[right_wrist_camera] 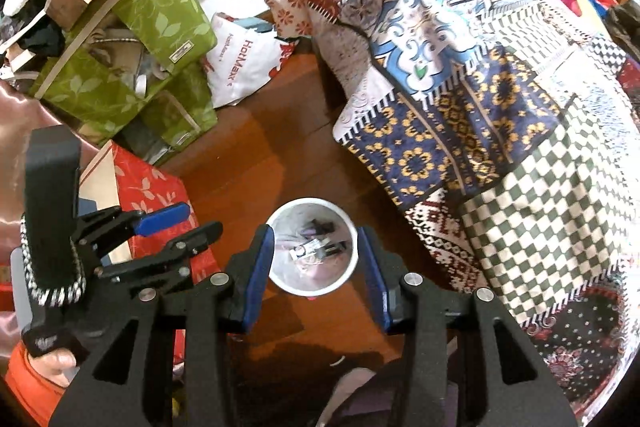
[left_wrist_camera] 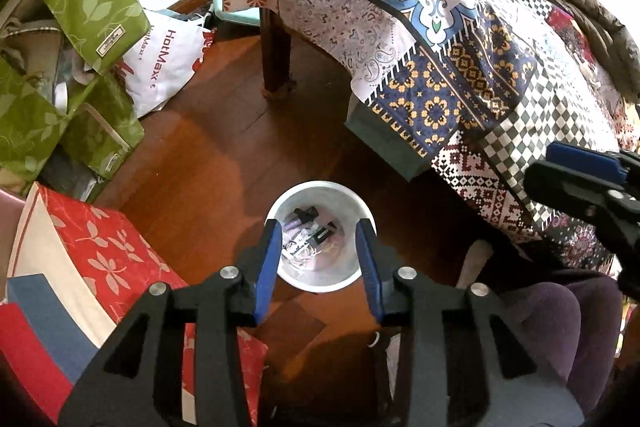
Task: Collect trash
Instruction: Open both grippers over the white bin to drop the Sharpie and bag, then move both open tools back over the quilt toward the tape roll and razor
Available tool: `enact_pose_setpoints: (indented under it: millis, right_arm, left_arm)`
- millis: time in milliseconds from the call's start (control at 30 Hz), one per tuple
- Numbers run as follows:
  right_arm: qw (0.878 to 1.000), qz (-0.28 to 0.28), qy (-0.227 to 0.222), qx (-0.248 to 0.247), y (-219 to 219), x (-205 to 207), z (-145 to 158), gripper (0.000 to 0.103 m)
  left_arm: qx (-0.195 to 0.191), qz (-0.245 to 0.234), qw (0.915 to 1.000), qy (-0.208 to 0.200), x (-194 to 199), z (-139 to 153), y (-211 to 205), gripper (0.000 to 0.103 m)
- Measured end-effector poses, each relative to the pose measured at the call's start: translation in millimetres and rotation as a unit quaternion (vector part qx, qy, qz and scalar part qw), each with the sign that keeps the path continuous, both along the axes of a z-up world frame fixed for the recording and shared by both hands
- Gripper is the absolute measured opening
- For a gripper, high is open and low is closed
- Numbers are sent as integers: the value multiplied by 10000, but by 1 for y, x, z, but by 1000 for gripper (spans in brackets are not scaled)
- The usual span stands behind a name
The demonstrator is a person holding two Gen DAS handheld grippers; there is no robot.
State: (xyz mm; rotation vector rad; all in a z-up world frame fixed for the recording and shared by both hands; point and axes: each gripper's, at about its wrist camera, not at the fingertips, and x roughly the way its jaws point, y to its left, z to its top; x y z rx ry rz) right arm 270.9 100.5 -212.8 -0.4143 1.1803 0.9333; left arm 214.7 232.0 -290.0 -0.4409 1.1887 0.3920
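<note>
Down on the brown wooden floor (left_wrist_camera: 208, 163) stands a round white plastic bin (left_wrist_camera: 320, 283) holding small scraps, beside a patchwork-draped table (left_wrist_camera: 460, 39). Above it, the left gripper (left_wrist_camera: 320, 255) and right gripper (right_wrist_camera: 316, 255) hover, jaws apart, empty.

Wooden floor (left_wrist_camera: 224, 155); patchwork cloth (left_wrist_camera: 460, 39) draped over table; green bags (right_wrist_camera: 132, 67) stacked.
</note>
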Motion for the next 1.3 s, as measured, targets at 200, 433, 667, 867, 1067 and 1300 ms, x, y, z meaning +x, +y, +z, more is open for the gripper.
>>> enact_pose_setpoints:
  millis: [200,433,667,867,1067,1300]
  right_arm:
    - [9997,-98,-187,98,-18,-2,16,40]
    - [9971,-288,-511,476,-50,-5,55,40]
    - [9888,-602,-971,965,-97,-7,101,40]
    - [9735,-986,-1580,1329,-142,-4,137,40]
    - [9456,-1460,-2349,1712,-187,5,177,40]
    - [9246,-1969,-2677,1860,-223,34,195,50]
  left_arm:
    - [117,-108,9997,-204,-8,25,-11,36]
    - [481,-240,9966,-622,-18,76,-32,36]
    - [884,-493,9871,-1240,-14,138,-68,36]
    - [1092,-770,9747,-1790,2,184,-102,38]
    - [1267,-1088,9598,-2256,28,220,-139,40]
    - [1318,-1303,9470,-2622,69,242,-171,42]
